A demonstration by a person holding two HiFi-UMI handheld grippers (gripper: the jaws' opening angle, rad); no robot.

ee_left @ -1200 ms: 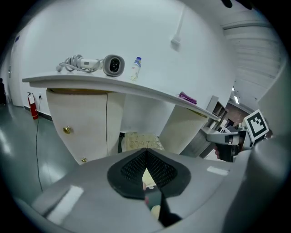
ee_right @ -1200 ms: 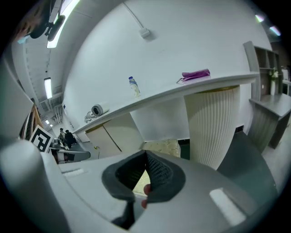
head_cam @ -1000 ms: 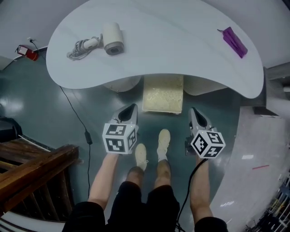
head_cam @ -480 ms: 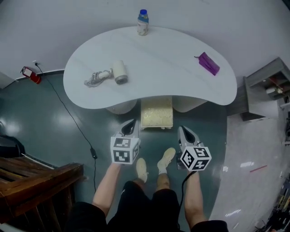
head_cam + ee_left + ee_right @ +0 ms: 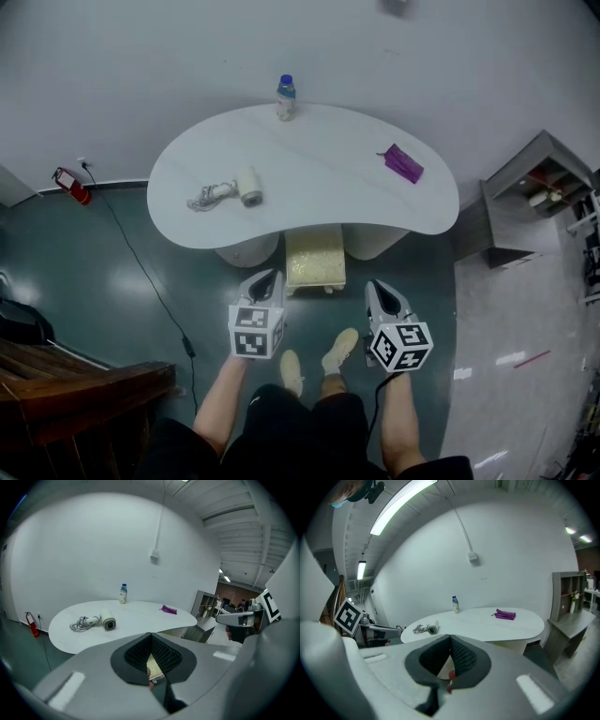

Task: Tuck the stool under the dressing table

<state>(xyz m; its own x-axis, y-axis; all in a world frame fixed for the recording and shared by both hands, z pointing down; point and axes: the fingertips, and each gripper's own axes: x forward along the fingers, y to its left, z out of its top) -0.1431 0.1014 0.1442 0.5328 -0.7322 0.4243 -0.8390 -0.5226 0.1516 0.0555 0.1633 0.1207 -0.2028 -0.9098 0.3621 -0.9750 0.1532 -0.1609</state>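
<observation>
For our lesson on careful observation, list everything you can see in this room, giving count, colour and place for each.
dressing table: one, white, by the back wall
stool: one, cream, on the floor at the table's front edge, between its two bases
hair dryer: one, white with a coiled cord, table's left part
bottle: one, blue cap, table's back edge
flat item: one, purple, table's right part
fire extinguisher: one, red, floor at far left
cable: one, black, across the floor at left
shelf unit: one, grey, right of the table
wooden furniture: one, brown, lower left
shoes: two, pale, in front of the stool
left gripper: one, grey, shut, empty
right gripper: one, grey, shut, empty
</observation>
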